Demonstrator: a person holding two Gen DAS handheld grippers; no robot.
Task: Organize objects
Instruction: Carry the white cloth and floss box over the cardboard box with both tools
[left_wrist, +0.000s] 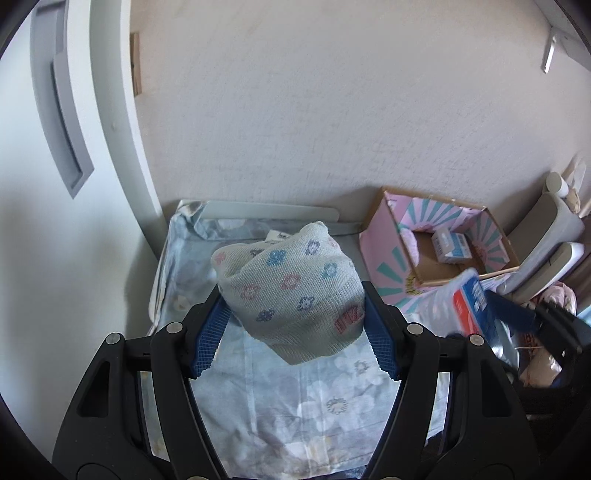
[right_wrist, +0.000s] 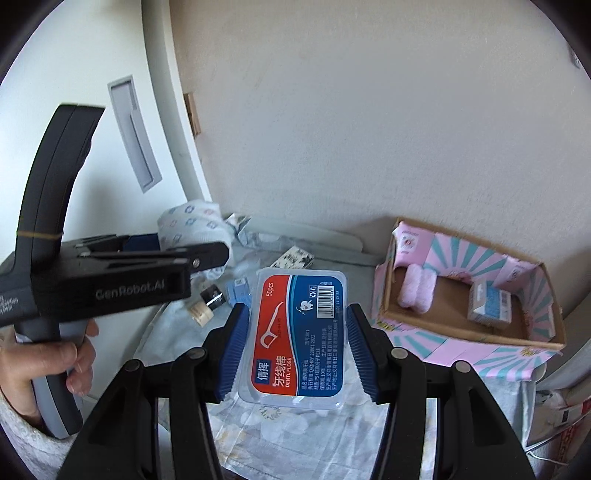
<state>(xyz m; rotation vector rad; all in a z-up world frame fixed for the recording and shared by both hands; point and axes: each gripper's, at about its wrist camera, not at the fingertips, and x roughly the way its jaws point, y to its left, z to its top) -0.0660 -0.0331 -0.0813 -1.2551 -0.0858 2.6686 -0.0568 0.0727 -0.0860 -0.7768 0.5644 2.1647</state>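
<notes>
My left gripper (left_wrist: 295, 317) is shut on a rolled white sock with coloured flowers (left_wrist: 291, 288) and holds it above the flowered cloth (left_wrist: 258, 387). The sock also shows in the right wrist view (right_wrist: 192, 225), held by the left gripper (right_wrist: 218, 254). My right gripper (right_wrist: 295, 336) is shut on a clear dental floss box with a red and blue label (right_wrist: 299, 336), held above the cloth. The floss box shows at the right of the left wrist view (left_wrist: 472, 302). A pink and teal cardboard box (right_wrist: 461, 347) stands open at the right.
The cardboard box holds a pink roll (right_wrist: 415, 291) and a small blue-white carton (right_wrist: 489, 306). On the cloth lie a small bottle (right_wrist: 208, 304), a small blue box (right_wrist: 238, 290) and a patterned packet (right_wrist: 293, 258). A white wall (right_wrist: 369, 129) stands behind, a door (right_wrist: 74, 74) at the left.
</notes>
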